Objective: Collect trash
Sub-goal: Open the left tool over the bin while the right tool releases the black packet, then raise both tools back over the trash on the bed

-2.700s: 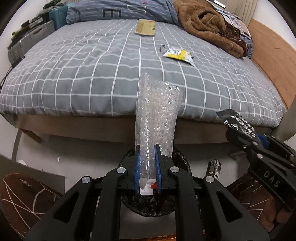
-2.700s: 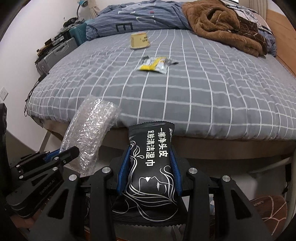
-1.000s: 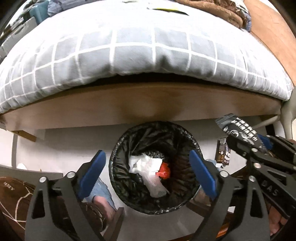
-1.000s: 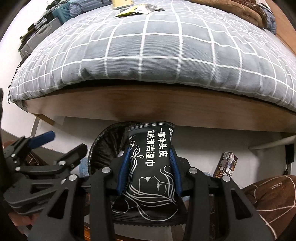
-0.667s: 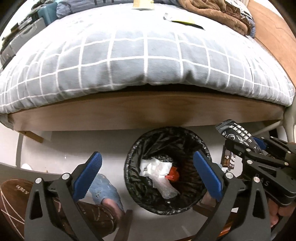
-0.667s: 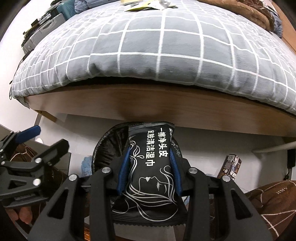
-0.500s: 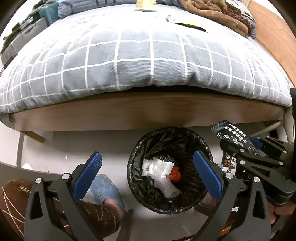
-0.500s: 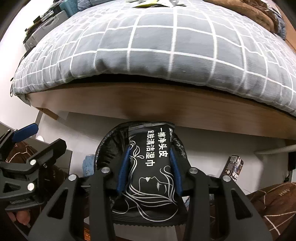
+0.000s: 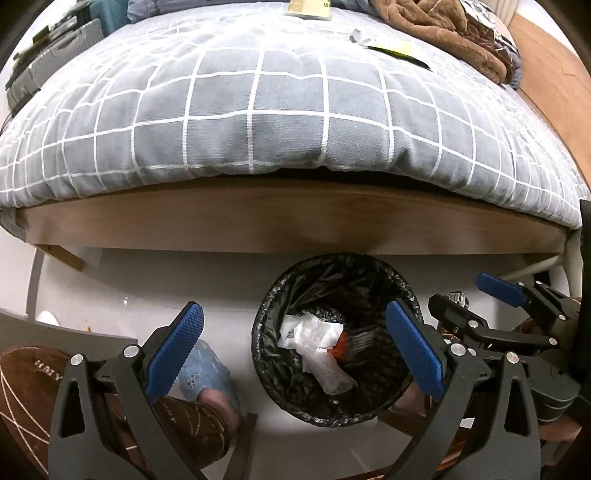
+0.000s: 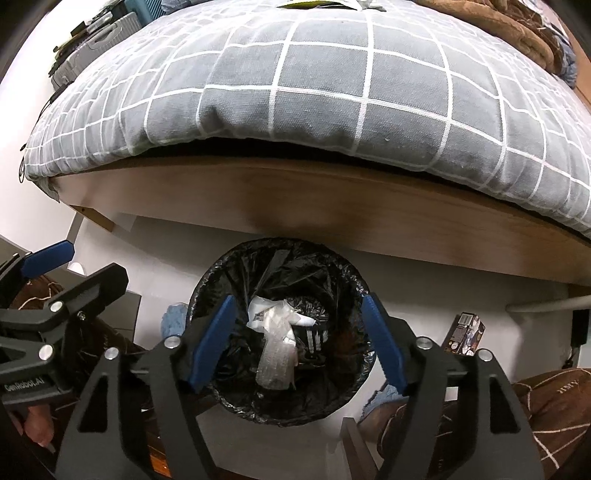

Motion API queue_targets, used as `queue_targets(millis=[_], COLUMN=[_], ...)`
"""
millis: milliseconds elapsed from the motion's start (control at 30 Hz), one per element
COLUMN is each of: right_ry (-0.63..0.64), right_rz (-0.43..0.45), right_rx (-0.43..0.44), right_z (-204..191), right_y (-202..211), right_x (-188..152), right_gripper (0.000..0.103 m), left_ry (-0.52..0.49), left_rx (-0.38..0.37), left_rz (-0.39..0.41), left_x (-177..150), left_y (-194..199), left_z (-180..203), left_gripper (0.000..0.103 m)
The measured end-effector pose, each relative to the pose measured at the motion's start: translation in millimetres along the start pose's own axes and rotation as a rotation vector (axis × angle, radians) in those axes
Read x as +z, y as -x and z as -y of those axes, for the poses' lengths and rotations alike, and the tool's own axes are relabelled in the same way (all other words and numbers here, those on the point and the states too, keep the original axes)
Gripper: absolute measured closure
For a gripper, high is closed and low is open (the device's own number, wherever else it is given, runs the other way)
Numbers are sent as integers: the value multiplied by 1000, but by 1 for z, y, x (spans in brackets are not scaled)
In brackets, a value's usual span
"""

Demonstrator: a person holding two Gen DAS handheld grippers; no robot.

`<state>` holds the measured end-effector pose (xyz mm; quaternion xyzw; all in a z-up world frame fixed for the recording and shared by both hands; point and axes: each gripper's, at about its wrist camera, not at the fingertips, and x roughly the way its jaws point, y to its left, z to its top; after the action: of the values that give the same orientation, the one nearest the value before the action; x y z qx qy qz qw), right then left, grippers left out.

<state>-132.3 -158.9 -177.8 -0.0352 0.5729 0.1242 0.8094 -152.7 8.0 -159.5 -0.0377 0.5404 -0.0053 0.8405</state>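
The black-lined trash bin [image 9: 260,354] [image 10: 207,280] stands on the floor at the bed's edge, below both grippers. Inside lie white tissue [image 9: 306,330], a bubble wrap roll [image 9: 328,373] [image 10: 273,358] and the black wet-wipe packet [image 9: 360,339] [image 10: 314,338], slightly blurred. My right gripper [image 10: 297,299] hangs over the bin with its jaws opening and nothing between them. Open and empty, my left gripper [image 9: 293,310] stays above the bin's left side. A yellow wrapper [image 9: 395,50] and a tan box [image 9: 310,7] lie on the bed.
The bed's grey checked duvet [image 9: 258,110] and wooden frame [image 9: 295,221] overhang just behind the bin. A brown blanket [image 9: 443,29] lies at the bed's far right. A person's slippered feet [image 9: 207,373] flank the bin. A small carton [image 10: 463,332] stands on the floor to the right.
My right gripper has opened and the black packet has dropped from it into the bin. The bubble wrap, held by my left gripper in the oldest frame, now lies in the bin.
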Motion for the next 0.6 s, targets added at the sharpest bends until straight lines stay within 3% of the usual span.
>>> queue_targets(millis=[133, 333, 600], right_ry=[-1, -28, -61], right_rz=[16, 71, 166], right_rx=[-21, -70, -121], right_z=[0, 18, 34], right_y=[4, 23, 52], right_x=[0, 0, 12], right_gripper=[18, 9, 8], left_ry=[1, -11, -11], left_rx=[-1, -5, -18], left_rz=[4, 22, 64], left_x=[1, 2, 10], left_y=[-1, 3, 18], left_z=[1, 6, 14], left_gripper=[6, 6, 6])
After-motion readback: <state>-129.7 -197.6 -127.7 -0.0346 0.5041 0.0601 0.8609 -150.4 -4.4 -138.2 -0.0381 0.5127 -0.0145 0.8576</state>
